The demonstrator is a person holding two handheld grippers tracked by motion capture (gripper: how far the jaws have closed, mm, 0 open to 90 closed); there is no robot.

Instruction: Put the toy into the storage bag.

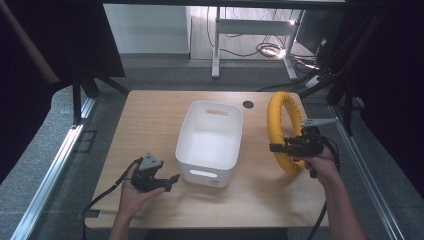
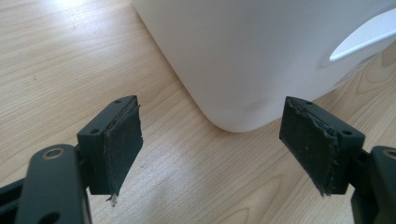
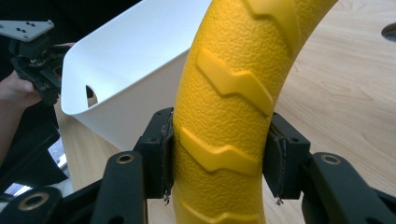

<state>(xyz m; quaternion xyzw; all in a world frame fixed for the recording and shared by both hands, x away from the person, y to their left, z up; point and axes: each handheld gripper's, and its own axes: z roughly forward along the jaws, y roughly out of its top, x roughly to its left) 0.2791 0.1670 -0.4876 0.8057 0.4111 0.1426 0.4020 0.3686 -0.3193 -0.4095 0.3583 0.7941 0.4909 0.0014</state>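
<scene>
- Left gripper (image 1: 172, 179) sits low near the table's front-left, its jaws spread wide with nothing between them; in the left gripper view its pads (image 2: 122, 149) frame the near corner of the white bin (image 1: 184, 145) without touching it.
- To my eye its best use now is to steady the bin: close in on that near wall or simply rest beside it, so the bin does not slide when the ring arrives.
- White bin stands upright at the middle of the wooden table (image 1: 150, 115), open side up, nothing in it that I can see, with a handle slot in its near wall.
- Yellow ring (image 1: 276, 117) stands on edge just right of the bin, apart from it, ribbed and rough-skinned in the right gripper view.
- Right gripper (image 1: 289, 148) pinches the ring's lower rim, jaws pressed on both flanks of the yellow tube.
- The step in hand looks like carrying the ring into the bin. Doing it well likely means lifting until the lowest part clears the bin's right rim, then tipping the ring toward flat, since upright it seems taller than the bin is deep.
- Held at one edge, the ring may swing or twist in the pads; a slow move and a firm pinch should keep it from catching the rim.
</scene>
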